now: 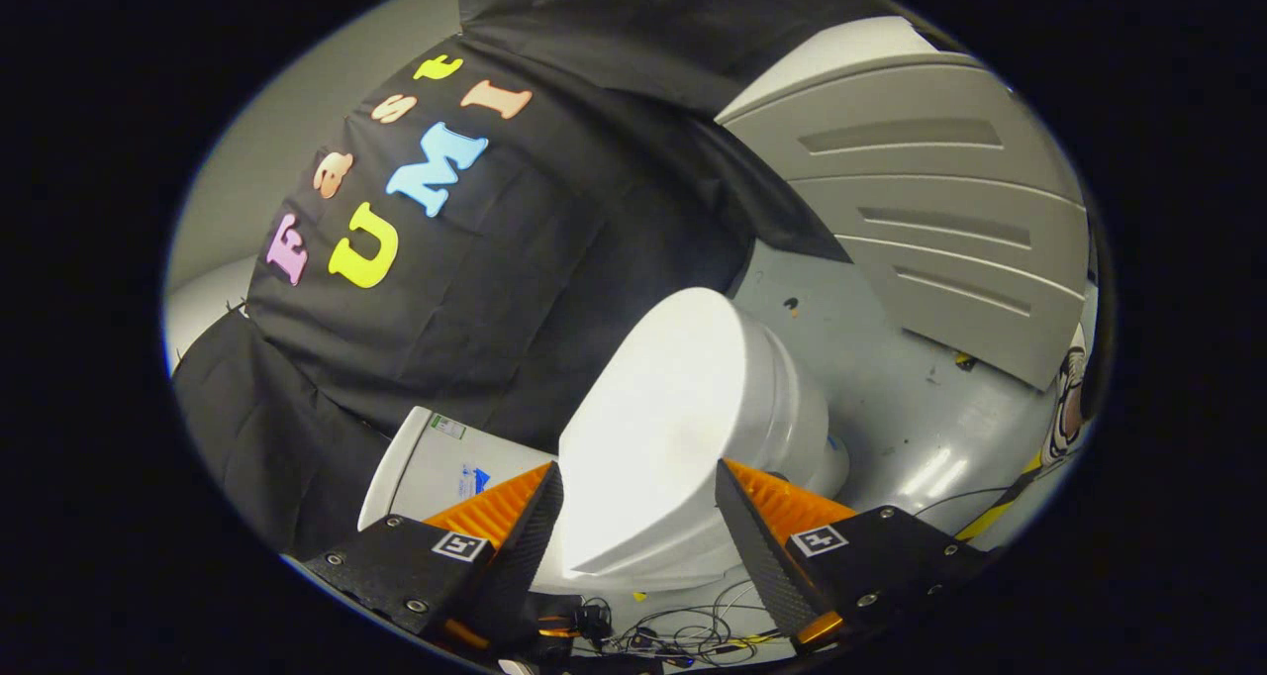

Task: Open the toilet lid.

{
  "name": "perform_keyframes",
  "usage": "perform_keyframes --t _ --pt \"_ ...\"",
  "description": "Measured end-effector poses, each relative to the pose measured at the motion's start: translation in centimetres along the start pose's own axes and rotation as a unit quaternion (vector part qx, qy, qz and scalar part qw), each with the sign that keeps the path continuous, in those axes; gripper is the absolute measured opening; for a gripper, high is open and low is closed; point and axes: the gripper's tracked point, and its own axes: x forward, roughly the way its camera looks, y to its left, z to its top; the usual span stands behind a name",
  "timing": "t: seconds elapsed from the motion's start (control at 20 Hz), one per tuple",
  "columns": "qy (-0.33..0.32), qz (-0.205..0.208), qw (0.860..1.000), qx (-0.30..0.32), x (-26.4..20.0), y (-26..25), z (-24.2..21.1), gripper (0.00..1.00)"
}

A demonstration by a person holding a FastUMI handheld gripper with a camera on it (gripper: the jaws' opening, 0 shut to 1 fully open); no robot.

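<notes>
Ahead, we see one white toilet [772,408] with a glossy lid [653,428], on the grey floor [891,358]. Our tongs [638,502] stand open, two fingers [515,517] flanking the lid's edge.

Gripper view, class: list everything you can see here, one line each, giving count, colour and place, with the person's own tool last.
Toilet lid: one, white, between the fingers, its front edge near them.
Toilet bowl: one, white, under and beyond the lid.
Toilet tank: one, white, beyond the left finger, against the cloth wall.
Cloth wall: one, black, behind the toilet.
Floor: grey, scuffed, right of the toilet.
Ribbed panel: one, grey, beyond the bowl.
Cables: a tangle, dark, below the lid's front edge.
Gripper: one, black with orange ribbed fingers, open, a finger on each side of the lid.
</notes>
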Motion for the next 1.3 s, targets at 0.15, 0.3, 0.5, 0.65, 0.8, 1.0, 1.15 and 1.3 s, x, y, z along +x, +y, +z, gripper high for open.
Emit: perform_keyframes --t 0.15,0.3,0.5,0.65,0.8,1.0,1.15,1.3 --pt "0.027 -0.028 0.999 0.031 1.2 -3.5 -2.2 0.95" --pt "0.031 -0.051 0.997 0.041 2.3 -6.1 -3.2 0.95" --pt "0.037 -0.048 0.995 0.084 3.7 -7.7 -3.8 0.94" --pt "0.045 -0.036 0.994 0.091 5.1 -8.2 -4.8 0.95" --pt "0.044 -0.025 0.992 0.112 6.1 -8.4 -5.1 0.94" --pt "0.022 -0.010 0.991 0.134 7.0 -8.2 -4.8 0.91" --pt "0.016 0.013 0.990 0.141 7.6 -7.8 -4.9 0.70" --pt "0.009 0.028 0.991 0.132 7.9 -7.4 -4.8 0.31"
